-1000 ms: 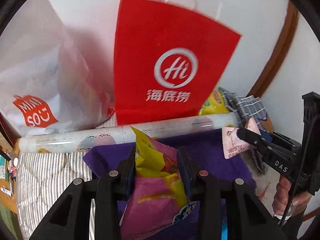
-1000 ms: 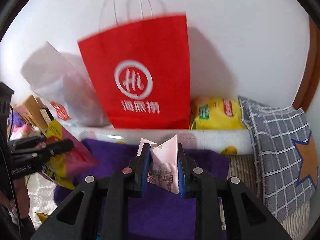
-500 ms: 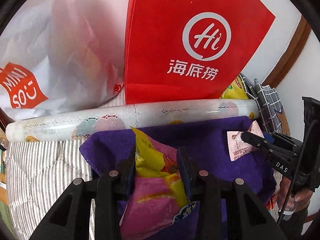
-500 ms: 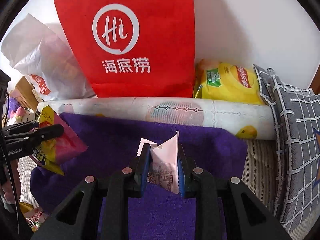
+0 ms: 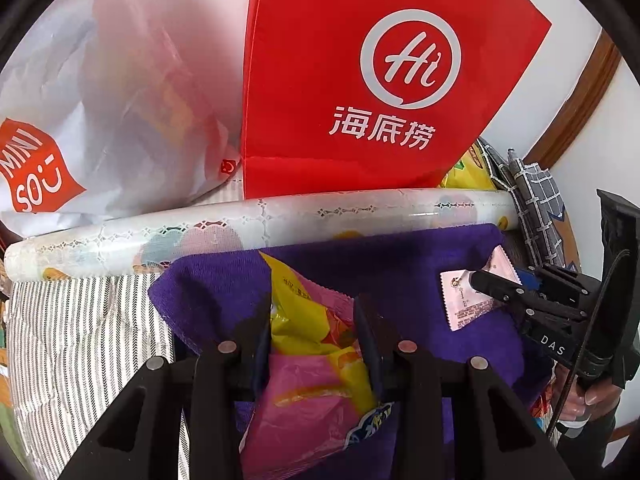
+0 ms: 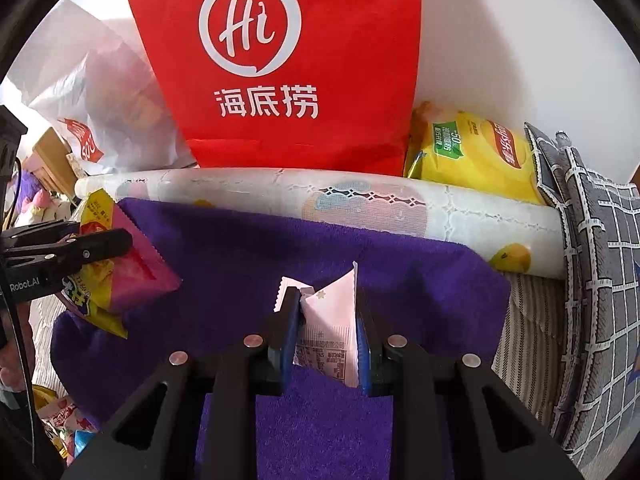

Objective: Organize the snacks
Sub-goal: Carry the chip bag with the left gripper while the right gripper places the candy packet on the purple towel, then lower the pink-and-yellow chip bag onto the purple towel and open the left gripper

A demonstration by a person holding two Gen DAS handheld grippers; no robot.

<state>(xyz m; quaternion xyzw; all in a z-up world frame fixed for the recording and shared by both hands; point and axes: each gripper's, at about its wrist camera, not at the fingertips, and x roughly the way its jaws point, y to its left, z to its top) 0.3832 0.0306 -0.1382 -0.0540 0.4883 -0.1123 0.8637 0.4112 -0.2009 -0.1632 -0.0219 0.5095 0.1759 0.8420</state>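
Observation:
My left gripper (image 5: 314, 312) is shut on a yellow and pink snack bag (image 5: 316, 360), held just above a purple towel (image 5: 380, 264). In the right wrist view that same snack bag (image 6: 120, 268) hangs at the left in the left gripper (image 6: 120, 240). My right gripper (image 6: 326, 304) is shut on a small pale pink packet (image 6: 334, 320) over the purple towel (image 6: 260, 264). The left wrist view shows this pink packet (image 5: 468, 300) at the right, pinched by the right gripper (image 5: 480, 280). A red paper bag (image 6: 288, 64) stands upright behind the towel.
A rolled patterned sheet (image 6: 360, 204) lies along the towel's far edge. A white Miniso bag (image 5: 100, 120) leans at the left, and a yellow chips bag (image 6: 472, 156) and a grey checked cushion (image 6: 592, 280) sit at the right. More snacks (image 6: 64, 428) lie at the lower left. Striped fabric (image 5: 80, 340) covers the surface.
Both grippers have sunk toward the purple towel with their packets still held. The red bag now fills more of each view.

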